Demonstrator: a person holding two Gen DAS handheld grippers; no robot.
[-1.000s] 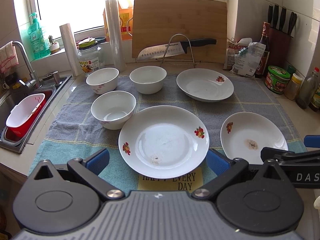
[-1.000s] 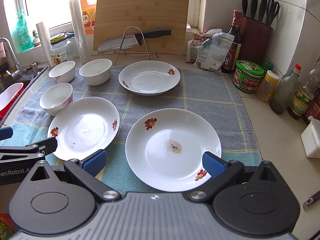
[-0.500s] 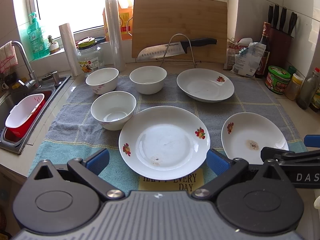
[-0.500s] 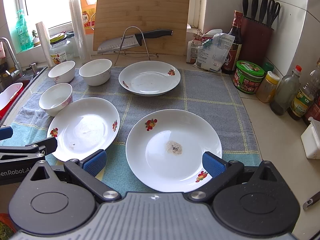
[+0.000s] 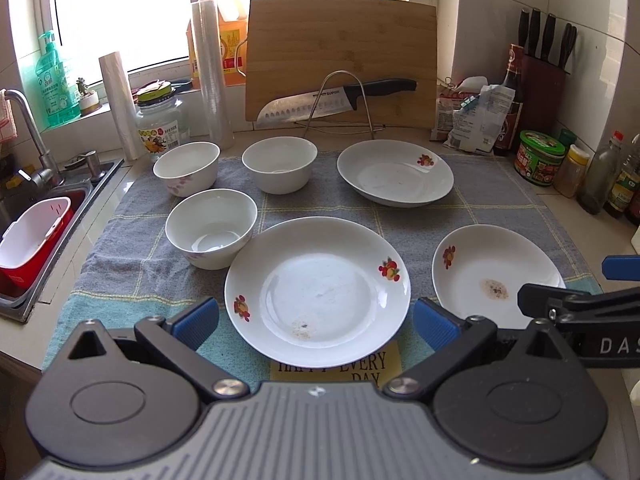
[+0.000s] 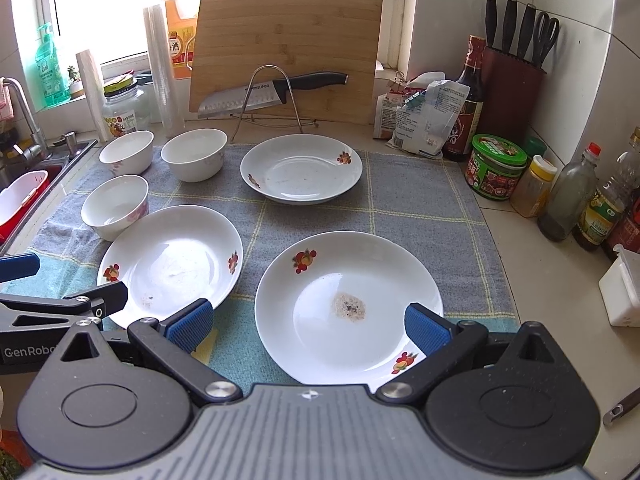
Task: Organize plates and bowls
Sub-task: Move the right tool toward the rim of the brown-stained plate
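I hold my left gripper spread wide before the near-left plate and my right gripper equally agape before the stained plate, since neither is grasped yet.

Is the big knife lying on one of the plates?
No, the black-handled steel knife rests on a wire rack by the board.

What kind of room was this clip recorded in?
A home kitchen counter, almost certainly. A sink with a faucet sits at the left edge, a knife block and sauce bottles stand in the right corner, and white plates and bowls are spread on a dish towel before a cutting board.
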